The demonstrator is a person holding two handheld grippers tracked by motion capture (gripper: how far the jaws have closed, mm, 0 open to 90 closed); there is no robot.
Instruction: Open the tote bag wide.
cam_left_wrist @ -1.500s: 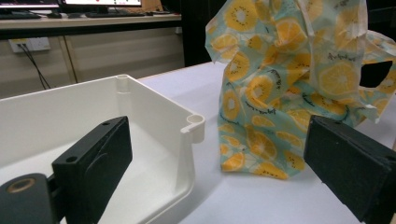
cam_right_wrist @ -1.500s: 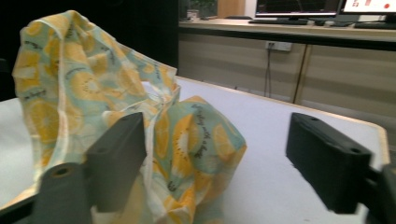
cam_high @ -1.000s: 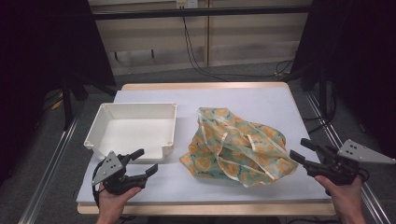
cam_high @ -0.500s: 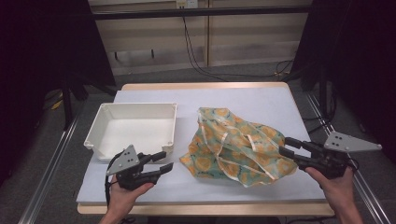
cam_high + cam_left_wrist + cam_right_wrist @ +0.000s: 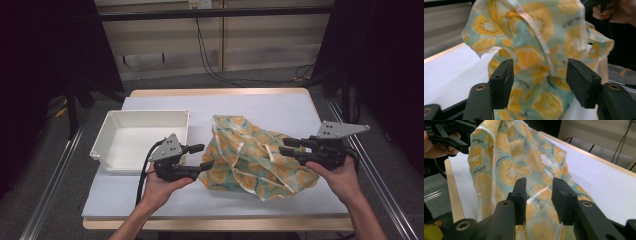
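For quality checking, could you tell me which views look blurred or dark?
Left gripper view: the lemon-print cloth is softly blurred and the fingers sharper. Right gripper view: cloth fairly crisp. High view: table evenly lit, surroundings dark.

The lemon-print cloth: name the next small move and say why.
Probably close both grippers on the cloth. The left gripper and right gripper flank its opposite edges, and each gripper view shows fabric between open fingers, not yet pinched.
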